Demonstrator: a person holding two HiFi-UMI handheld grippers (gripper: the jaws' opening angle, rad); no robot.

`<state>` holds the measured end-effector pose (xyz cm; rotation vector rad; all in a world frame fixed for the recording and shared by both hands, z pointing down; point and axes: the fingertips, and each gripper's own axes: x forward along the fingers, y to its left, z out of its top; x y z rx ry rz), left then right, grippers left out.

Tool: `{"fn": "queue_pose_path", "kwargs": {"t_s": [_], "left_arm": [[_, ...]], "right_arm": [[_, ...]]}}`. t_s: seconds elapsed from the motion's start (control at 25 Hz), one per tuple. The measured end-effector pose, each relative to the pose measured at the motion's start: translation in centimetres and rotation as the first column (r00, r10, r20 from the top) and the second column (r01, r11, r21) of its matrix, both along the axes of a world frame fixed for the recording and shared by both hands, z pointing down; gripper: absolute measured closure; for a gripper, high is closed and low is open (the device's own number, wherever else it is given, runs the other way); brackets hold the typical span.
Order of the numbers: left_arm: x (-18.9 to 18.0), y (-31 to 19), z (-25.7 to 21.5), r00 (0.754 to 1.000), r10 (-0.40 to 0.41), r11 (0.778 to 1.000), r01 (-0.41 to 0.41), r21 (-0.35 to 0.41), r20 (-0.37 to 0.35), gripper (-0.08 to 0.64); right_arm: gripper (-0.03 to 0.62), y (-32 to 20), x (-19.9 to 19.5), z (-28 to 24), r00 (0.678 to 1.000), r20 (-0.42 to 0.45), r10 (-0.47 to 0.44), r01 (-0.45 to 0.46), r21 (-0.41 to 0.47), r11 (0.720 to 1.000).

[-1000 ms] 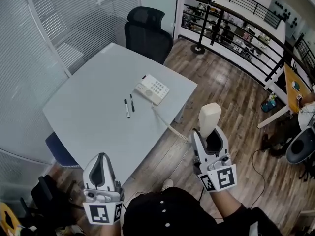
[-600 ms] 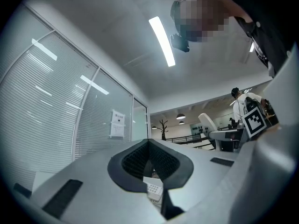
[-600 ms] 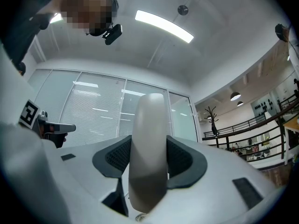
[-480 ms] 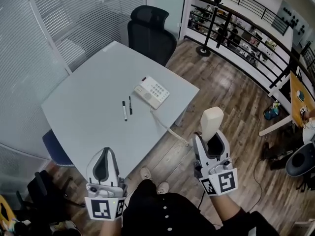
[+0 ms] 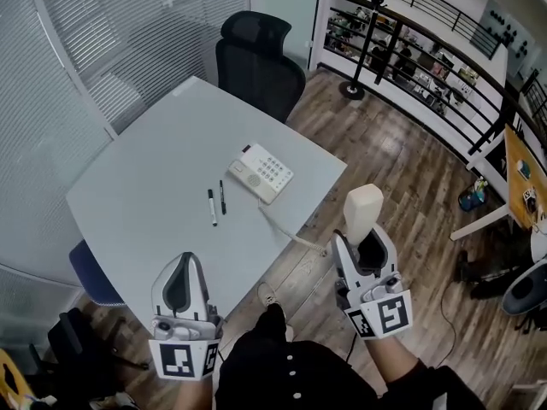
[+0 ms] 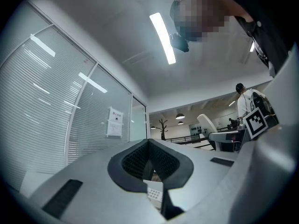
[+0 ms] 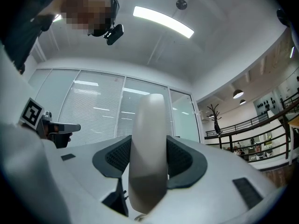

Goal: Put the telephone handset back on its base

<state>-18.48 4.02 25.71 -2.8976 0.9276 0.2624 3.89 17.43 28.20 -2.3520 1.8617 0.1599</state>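
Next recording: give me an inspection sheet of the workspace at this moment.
Surface: grey table with rounded corners.
Job's things: telephone base on the table; handset off it, upright in the right hand-held gripper, beyond the table edge.
Clutter: two pens left of the base.
Grippers: right shut on the handset; left hand-held gripper shut, empty.
Cables: coiled cord runs from the base off the table edge.
Surroundings: black office chair, blinds, wood floor, railing.

handset in right claw, base on table

Bright, even ceiling strip light; fisheye edges warped, dark vignette corners.
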Motion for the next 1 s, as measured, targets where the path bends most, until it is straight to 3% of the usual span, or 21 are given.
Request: {"fn": "queue_pose_path", "kwargs": {"t_s": [0.44,1.0], "left_arm": [[5.5,-4.8,0.4,1.000,0.026,1.000,-0.026,-0.013,-0.011,0.548],[9.6,-10.6,0.7,1.000,0.013,1.000,-0.013,-0.021,0.009,0.548]], "right_arm": [[0.360,-4.7,4.3,0.3,1.000,0.001,-0.012,0.012,-0.015,1.000],[0.360,-11.3,8.4,0.5,0.999,0.009,-0.038,0.038,-0.029,0.999]]}}
